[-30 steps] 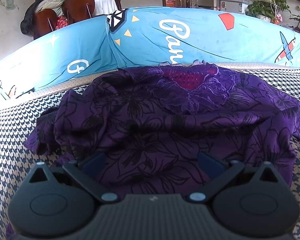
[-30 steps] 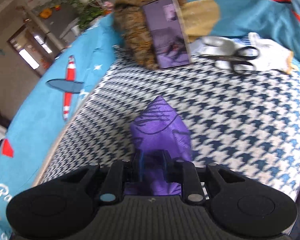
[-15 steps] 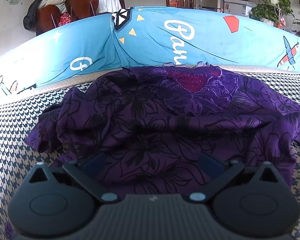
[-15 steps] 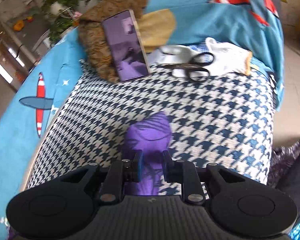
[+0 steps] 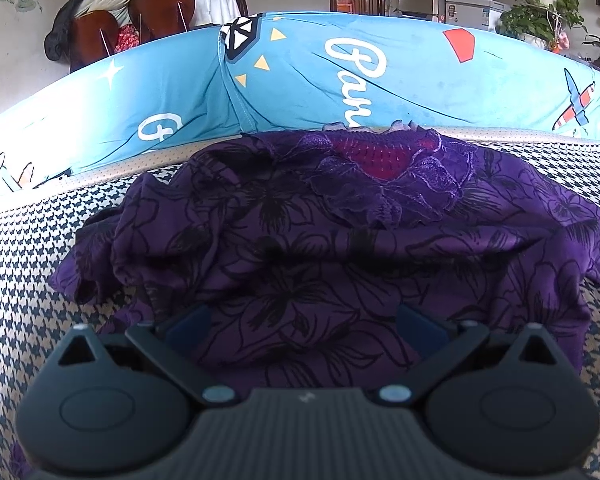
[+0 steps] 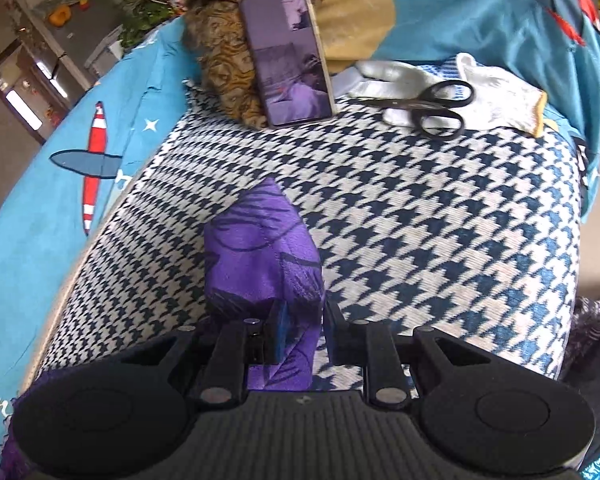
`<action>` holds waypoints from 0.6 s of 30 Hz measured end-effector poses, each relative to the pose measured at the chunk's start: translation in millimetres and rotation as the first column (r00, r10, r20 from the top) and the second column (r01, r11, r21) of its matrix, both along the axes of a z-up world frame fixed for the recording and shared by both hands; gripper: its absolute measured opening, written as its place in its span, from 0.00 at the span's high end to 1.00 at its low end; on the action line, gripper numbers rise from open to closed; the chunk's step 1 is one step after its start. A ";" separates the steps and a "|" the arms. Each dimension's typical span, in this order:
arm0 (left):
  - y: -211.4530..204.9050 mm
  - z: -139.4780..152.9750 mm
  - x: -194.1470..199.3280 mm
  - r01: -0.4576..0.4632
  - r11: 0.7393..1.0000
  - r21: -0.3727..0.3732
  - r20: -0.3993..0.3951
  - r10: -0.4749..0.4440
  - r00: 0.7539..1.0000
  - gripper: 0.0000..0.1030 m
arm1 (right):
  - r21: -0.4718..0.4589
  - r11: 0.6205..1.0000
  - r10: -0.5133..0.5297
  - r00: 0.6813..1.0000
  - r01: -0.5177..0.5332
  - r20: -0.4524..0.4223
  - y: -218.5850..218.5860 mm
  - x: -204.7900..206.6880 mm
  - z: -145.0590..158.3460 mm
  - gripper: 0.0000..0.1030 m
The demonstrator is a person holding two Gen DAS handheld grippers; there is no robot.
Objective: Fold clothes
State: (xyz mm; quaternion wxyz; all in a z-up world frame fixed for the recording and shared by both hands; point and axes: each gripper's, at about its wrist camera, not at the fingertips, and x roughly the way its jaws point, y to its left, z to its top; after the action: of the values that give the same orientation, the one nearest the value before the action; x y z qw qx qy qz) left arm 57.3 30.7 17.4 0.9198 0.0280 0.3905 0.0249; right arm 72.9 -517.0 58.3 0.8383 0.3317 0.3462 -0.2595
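Purple garment (image 5: 300,248) lies between spread left fingers (image 5: 188,322); right fingers (image 6: 278,332) pinch its corner.

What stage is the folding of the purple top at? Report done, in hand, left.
Done: the purple top lies spread on the houndstooth seat, neckline toward the backrest, its near sleeve bunched.
In hand: the right tool is clamped on a sleeve end, stretched outward; the left tool hovers open over the hem.
Left: no clean fold shows yet; sleeves and body remain to fold.
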 end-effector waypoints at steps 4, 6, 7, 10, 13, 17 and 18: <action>0.8 -0.6 0.4 -0.004 1.000 -0.002 -0.004 0.004 1.000 0.00 | 0.029 0.998 0.052 0.999 -0.051 -0.003 4.0 14.2 -4.9 0.75; 0.2 -1.2 0.3 -0.001 1.000 0.000 -0.006 0.001 1.000 0.00 | 0.039 0.998 0.056 0.998 -0.057 0.011 7.0 16.9 -7.1 0.66; -0.2 -1.6 0.2 0.001 1.000 0.001 -0.007 -0.001 1.000 0.00 | 0.039 0.997 0.060 0.998 -0.060 0.015 8.8 18.0 -7.6 0.60; -0.9 -2.6 0.3 0.002 1.000 0.004 -0.009 -0.002 1.000 0.00 | 0.019 0.997 0.076 0.997 -0.076 0.010 14.4 22.0 -7.8 0.51; -1.4 -3.4 0.0 0.003 1.000 0.005 -0.011 -0.003 1.000 0.00 | -0.024 0.997 0.075 0.997 -0.076 -0.032 21.9 24.1 -5.9 0.51; -1.7 -4.0 0.6 0.005 1.000 0.006 -0.014 -0.005 1.000 0.00 | -0.037 0.999 0.032 0.997 -0.034 -0.071 22.9 21.6 -7.0 0.51; -1.7 -4.0 0.6 0.005 1.000 0.005 -0.015 -0.005 1.000 0.00 | -0.039 0.999 0.029 0.997 -0.032 -0.071 23.2 21.4 -7.7 0.51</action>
State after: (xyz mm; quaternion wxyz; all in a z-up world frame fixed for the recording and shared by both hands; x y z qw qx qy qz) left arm 57.8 29.0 13.4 0.9168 0.0317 0.3973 0.0236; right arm 94.3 -493.9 50.6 0.8360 0.3001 0.3752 -0.2650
